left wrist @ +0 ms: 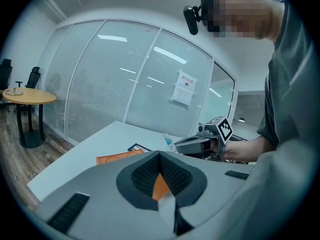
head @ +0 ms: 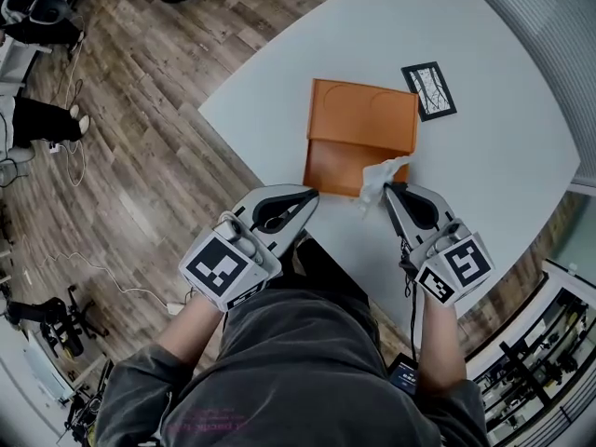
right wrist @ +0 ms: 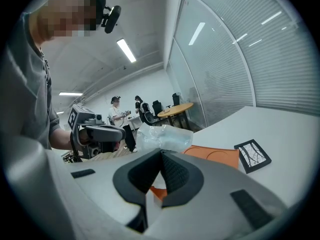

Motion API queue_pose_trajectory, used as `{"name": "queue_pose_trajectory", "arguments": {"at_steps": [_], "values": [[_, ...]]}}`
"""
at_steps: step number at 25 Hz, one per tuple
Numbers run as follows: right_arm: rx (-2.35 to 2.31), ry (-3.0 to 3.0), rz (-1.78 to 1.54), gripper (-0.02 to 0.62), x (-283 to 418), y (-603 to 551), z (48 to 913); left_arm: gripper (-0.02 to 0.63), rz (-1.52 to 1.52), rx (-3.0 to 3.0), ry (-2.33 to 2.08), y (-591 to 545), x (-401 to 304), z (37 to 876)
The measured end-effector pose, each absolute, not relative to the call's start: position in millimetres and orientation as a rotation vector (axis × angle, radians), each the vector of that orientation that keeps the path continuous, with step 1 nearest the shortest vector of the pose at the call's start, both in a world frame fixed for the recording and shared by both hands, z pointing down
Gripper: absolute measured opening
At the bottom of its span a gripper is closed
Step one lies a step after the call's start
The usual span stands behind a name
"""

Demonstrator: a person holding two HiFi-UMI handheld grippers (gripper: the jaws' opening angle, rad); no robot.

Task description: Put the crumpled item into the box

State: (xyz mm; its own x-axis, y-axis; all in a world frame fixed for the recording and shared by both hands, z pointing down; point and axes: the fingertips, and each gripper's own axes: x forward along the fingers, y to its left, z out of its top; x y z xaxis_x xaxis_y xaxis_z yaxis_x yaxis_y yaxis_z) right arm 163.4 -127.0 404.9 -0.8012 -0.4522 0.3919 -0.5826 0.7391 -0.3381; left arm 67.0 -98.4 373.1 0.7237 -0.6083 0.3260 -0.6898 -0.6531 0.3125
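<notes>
Jaws of the right gripper (head: 390, 187) are pinched shut on the crumpled item (head: 380, 175), a translucent wad held at the near edge of the orange box (head: 363, 115) on the table (head: 503, 156), seemingly poised for dropping in. The left gripper (head: 310, 194), jaws together and empty, idles alongside.

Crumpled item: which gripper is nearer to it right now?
Right. The right gripper is shut on the crumpled item at the orange box's near edge; the left gripper, shut and empty, sits apart to its left.
</notes>
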Motion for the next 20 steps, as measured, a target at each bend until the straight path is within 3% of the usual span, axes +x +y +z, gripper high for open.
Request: {"name": "queue_pose_trajectory", "arguments": {"at_steps": [20], "values": [[0.856, -2.470, 0.660, 0.003, 146, -141, 466, 0.012, 0.251, 2.486, -0.879, -109, 42, 404]]}}
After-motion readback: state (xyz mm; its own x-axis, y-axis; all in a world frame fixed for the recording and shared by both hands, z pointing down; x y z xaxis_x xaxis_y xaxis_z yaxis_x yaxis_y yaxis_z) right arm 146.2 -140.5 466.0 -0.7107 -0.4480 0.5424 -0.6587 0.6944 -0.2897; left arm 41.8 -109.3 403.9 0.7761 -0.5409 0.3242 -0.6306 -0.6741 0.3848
